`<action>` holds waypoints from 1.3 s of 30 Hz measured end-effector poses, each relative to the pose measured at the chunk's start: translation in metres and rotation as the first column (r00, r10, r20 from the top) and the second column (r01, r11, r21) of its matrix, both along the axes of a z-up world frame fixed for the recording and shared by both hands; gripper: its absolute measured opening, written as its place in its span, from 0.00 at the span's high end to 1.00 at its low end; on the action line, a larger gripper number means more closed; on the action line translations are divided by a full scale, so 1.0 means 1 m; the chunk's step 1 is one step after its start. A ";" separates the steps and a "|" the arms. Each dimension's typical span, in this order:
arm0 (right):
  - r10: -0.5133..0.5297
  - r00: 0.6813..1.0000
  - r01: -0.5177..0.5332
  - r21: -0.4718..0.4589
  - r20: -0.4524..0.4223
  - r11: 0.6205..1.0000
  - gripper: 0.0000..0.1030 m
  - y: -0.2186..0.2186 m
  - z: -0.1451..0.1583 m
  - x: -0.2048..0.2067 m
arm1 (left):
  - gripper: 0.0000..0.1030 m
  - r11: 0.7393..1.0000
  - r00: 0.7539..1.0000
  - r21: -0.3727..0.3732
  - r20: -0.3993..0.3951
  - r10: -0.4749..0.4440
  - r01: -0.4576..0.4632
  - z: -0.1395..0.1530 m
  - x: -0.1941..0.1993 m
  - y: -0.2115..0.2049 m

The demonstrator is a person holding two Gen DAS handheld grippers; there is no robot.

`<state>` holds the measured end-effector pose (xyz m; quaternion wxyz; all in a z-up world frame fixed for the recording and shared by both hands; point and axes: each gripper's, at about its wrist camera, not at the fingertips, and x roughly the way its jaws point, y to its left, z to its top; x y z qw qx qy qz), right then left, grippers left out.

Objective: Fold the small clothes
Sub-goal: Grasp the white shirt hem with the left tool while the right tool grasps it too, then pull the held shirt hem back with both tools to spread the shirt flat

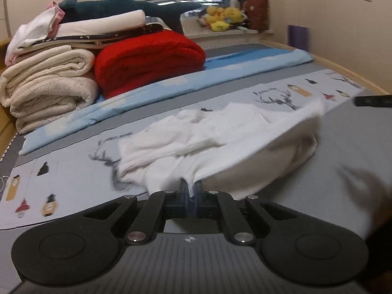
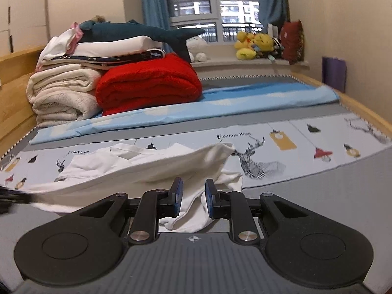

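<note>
A small white garment [image 1: 220,137] lies partly lifted over the printed bed sheet [image 1: 73,171]. My left gripper [image 1: 190,188] is shut on its near hem, and the cloth stretches up and to the right from the pads. The tip of the right gripper [image 1: 372,101] shows at the right edge, beside the raised far corner. In the right wrist view the garment [image 2: 147,169] runs left in a taut fold toward the blurred left gripper [image 2: 14,197]. My right gripper [image 2: 193,193] holds a bunched fold between its blue pads, and cloth hangs below them.
Folded cream blankets [image 1: 49,85], a red blanket [image 1: 149,58] and stacked linen sit at the back left of the bed. A light blue sheet [image 1: 171,85] lies across the middle. Plush toys [image 1: 223,17] line the window sill. A wooden bed frame [image 2: 14,93] borders the left.
</note>
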<state>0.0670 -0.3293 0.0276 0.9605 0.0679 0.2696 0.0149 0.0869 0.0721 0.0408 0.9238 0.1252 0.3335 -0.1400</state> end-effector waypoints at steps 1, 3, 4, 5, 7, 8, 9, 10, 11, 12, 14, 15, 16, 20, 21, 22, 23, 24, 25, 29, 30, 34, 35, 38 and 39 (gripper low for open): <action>-0.003 1.000 0.003 0.006 -0.009 1.000 0.80 0.000 -0.001 0.002 | 0.94 0.999 0.999 -0.025 -0.026 -0.022 0.022 0.005 -0.006 0.021; -0.007 1.000 0.008 0.020 -0.031 1.000 0.79 0.002 -0.004 0.006 | 0.93 0.995 0.998 -0.094 -0.053 -0.040 0.035 0.008 -0.015 0.059; -0.008 0.999 0.009 0.024 -0.044 1.000 0.78 0.004 -0.006 0.009 | 0.88 0.989 0.996 -0.146 -0.076 -0.036 0.025 0.006 -0.016 0.078; -0.009 0.998 0.010 0.023 -0.055 1.000 0.75 0.006 -0.009 0.011 | 0.83 0.977 0.994 -0.214 -0.108 -0.034 0.010 0.003 -0.016 0.095; -0.004 0.996 0.006 0.021 -0.090 1.000 0.70 0.013 -0.015 0.017 | 0.62 0.941 0.993 -0.336 -0.116 -0.002 -0.038 -0.006 -0.015 0.124; 0.005 0.993 -0.002 0.026 -0.120 1.000 0.68 0.017 -0.020 0.022 | 0.58 0.922 0.993 -0.378 -0.107 0.044 -0.081 -0.014 -0.014 0.133; 0.014 0.989 -0.010 0.034 -0.148 0.999 0.68 0.022 -0.024 0.025 | 0.56 0.890 0.987 -0.433 -0.126 0.097 -0.143 -0.025 -0.011 0.144; 0.024 0.983 -0.016 0.041 -0.181 0.999 0.68 0.027 -0.030 0.030 | 0.57 0.867 0.972 -0.452 -0.195 0.132 -0.208 -0.038 -0.002 0.151; 0.031 0.976 -0.022 0.041 -0.214 0.999 0.68 0.033 -0.036 0.035 | 0.57 0.875 0.951 -0.406 -0.261 0.167 -0.265 -0.048 0.009 0.151; 0.037 0.967 -0.028 0.039 -0.251 0.999 0.68 0.038 -0.042 0.040 | 0.57 0.890 0.937 -0.344 -0.280 0.208 -0.300 -0.054 0.017 0.149; 0.039 0.941 -0.032 0.028 -0.335 0.999 0.68 0.050 -0.058 0.049 | 0.57 0.905 0.915 -0.285 -0.344 0.211 -0.316 -0.069 0.034 0.142; 0.039 0.924 -0.033 0.022 -0.381 0.999 0.68 0.055 -0.066 0.055 | 0.57 0.906 0.898 -0.286 -0.402 0.182 -0.312 -0.079 0.043 0.138; 0.033 0.902 -0.033 0.007 -0.431 0.999 0.68 0.059 -0.076 0.060 | 0.57 0.912 0.884 -0.273 -0.436 0.167 -0.307 -0.087 0.049 0.133; -0.001 0.813 -0.030 -0.044 -0.582 0.999 0.68 0.064 -0.109 0.073 | 0.57 0.946 0.862 -0.202 -0.492 0.125 -0.252 -0.106 0.068 0.110; 0.000 0.793 -0.025 -0.032 -0.609 0.999 0.68 0.063 -0.116 0.075 | 0.57 0.950 0.849 -0.188 -0.514 0.119 -0.247 -0.111 0.070 0.105; 0.004 0.783 -0.025 -0.025 -0.622 0.999 0.68 0.062 -0.121 0.075 | 0.57 0.957 0.836 -0.160 -0.534 0.123 -0.243 -0.120 0.072 0.102; 0.014 0.773 -0.034 -0.021 -0.635 0.999 0.68 0.062 -0.125 0.076 | 0.58 0.962 0.823 -0.128 -0.553 0.131 -0.240 -0.126 0.072 0.099; 0.020 0.766 -0.045 -0.022 -0.643 0.999 0.69 0.062 -0.127 0.075 | 0.63 0.966 0.812 -0.101 -0.566 0.140 -0.237 -0.131 0.073 0.097; 0.028 0.761 -0.057 -0.024 -0.648 0.998 0.76 0.062 -0.130 0.074 | 0.78 0.969 0.808 -0.089 -0.573 0.140 -0.231 -0.134 0.070 0.097; 0.105 0.793 -0.103 0.038 -0.600 0.994 0.95 0.057 -0.118 0.063 | 0.97 0.976 0.834 -0.091 -0.538 0.121 -0.200 -0.123 0.058 0.091; 0.113 0.811 -0.097 0.059 -0.574 0.994 0.95 0.051 -0.111 0.060 | 0.97 0.974 0.849 -0.107 -0.514 0.118 -0.200 -0.115 0.054 0.091; 0.076 0.906 0.020 0.222 -0.416 0.975 0.96 0.003 -0.070 0.034 | 0.98 0.929 0.899 -0.286 -0.427 0.094 -0.233 -0.076 0.025 0.108; 0.066 0.923 0.033 0.248 -0.379 0.968 0.96 -0.007 -0.061 0.025 | 0.98 0.923 0.908 -0.310 -0.410 0.085 -0.226 -0.070 0.015 0.112; 0.026 0.942 0.063 0.252 -0.336 0.966 0.96 -0.033 -0.047 -0.001 | 0.98 0.936 0.910 -0.304 -0.413 0.040 -0.179 -0.062 -0.013 0.110; 0.022 0.937 0.072 0.256 -0.348 0.964 0.97 -0.041 -0.047 -0.007 | 0.98 0.951 0.901 -0.265 -0.433 0.029 -0.158 -0.066 -0.018 0.106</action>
